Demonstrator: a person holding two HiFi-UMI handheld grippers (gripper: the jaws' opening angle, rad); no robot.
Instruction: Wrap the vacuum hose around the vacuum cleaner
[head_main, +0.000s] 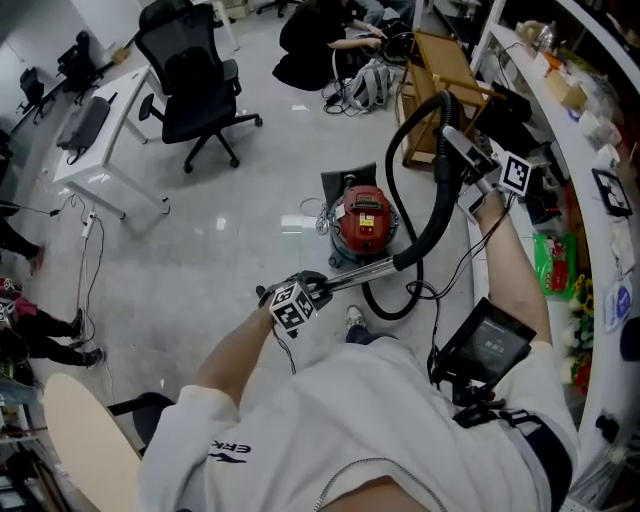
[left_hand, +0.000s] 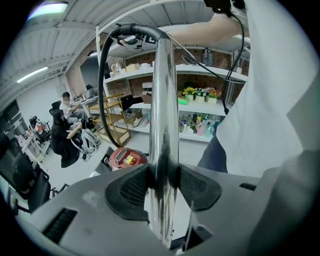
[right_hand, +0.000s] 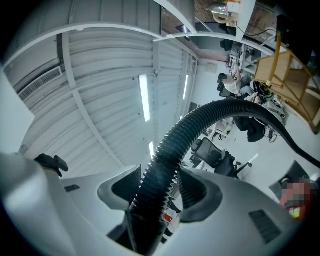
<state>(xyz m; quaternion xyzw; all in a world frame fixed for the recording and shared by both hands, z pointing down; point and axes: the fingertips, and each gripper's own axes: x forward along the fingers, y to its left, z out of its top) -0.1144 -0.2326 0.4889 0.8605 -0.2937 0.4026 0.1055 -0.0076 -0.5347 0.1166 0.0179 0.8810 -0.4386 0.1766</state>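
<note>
A red canister vacuum cleaner (head_main: 362, 218) stands on the floor in front of me. Its shiny metal wand (head_main: 360, 272) runs toward me, and my left gripper (head_main: 322, 291) is shut on it. The left gripper view shows the wand (left_hand: 165, 100) pinched between the pads (left_hand: 132, 190), with the vacuum cleaner (left_hand: 125, 157) beyond. The black ribbed hose (head_main: 400, 150) arches up from the wand's end to my raised right gripper (head_main: 447, 150). In the right gripper view that gripper (right_hand: 157, 187) is shut on the hose (right_hand: 200, 125). A lower loop of hose (head_main: 385, 305) lies on the floor beside the vacuum cleaner.
A black office chair (head_main: 195, 85) and a white desk (head_main: 100, 130) stand at the far left. A wooden cart (head_main: 440, 75) is behind the vacuum cleaner. White shelves (head_main: 590, 150) full of goods line the right. A person (head_main: 320, 40) sits on the floor at the back.
</note>
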